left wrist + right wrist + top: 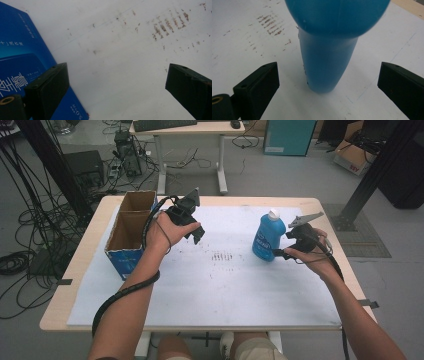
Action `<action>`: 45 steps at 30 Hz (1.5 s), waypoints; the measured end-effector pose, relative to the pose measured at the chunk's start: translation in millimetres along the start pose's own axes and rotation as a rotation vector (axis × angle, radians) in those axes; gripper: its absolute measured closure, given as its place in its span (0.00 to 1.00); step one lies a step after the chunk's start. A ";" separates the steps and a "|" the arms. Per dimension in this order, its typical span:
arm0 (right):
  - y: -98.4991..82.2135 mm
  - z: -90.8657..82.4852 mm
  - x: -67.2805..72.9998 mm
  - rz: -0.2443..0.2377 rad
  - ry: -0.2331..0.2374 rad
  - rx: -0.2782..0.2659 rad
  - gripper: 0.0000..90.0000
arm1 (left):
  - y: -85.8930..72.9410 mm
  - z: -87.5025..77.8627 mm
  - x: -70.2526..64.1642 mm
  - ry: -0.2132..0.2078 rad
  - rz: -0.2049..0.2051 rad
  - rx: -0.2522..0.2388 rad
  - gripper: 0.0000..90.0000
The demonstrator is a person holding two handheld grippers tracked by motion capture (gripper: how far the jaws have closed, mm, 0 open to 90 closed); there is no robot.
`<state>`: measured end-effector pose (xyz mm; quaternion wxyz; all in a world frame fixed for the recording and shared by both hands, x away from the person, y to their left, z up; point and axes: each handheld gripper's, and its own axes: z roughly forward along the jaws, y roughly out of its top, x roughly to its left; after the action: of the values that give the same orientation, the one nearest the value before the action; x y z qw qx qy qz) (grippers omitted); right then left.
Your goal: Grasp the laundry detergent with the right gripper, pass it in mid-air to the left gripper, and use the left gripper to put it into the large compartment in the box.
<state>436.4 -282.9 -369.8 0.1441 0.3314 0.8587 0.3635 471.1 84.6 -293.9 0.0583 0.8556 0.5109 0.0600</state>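
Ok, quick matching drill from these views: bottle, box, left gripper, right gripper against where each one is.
Things:
1. bottle
2. box
3. left gripper
4. right gripper

Places:
A. at the table's left edge
B. open beside the box, over bare sheet
C. upright, right of centre
D. open, jaws either side of the bottle

Pairs: 1-C, 2-A, 3-B, 4-D
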 end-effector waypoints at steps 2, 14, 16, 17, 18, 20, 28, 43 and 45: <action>0.1 2.0 0.5 0.001 0.000 -0.009 0.04 | 0.3 0.4 -0.1 0.001 0.000 -0.001 0.06; -0.8 21.0 5.3 0.004 -0.028 -0.094 0.03 | 2.9 1.3 -2.8 0.001 0.007 0.000 0.06; -1.1 22.5 5.8 0.005 -0.037 -0.102 0.03 | 2.9 1.2 -3.0 0.001 0.008 0.000 0.06; -1.2 23.1 5.9 0.007 -0.040 -0.108 0.03 | 3.1 1.4 -3.1 0.002 0.008 -0.002 0.06; -1.2 23.5 6.2 0.009 -0.046 -0.116 0.03 | 3.1 1.4 -3.1 0.002 0.008 -0.002 0.06; -1.3 24.5 6.4 0.008 -0.049 -0.128 0.03 | 3.1 1.7 -2.9 0.002 0.008 -0.002 0.06; -2.6 27.0 6.4 0.003 -0.065 -0.142 0.03 | 3.8 2.3 -3.7 0.001 0.011 -0.003 0.06; -3.4 29.8 7.8 -0.001 -0.070 -0.177 0.02 | 5.4 1.8 -4.7 0.000 0.011 -0.008 0.06; -3.4 30.3 8.1 -0.003 -0.071 -0.180 0.02 | 5.5 2.0 -4.6 -0.001 0.011 -0.006 0.06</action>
<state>443.7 -263.2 -393.3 0.2040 0.3286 0.8173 0.4272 474.0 77.8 -295.2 0.0609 0.8582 0.5060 0.0613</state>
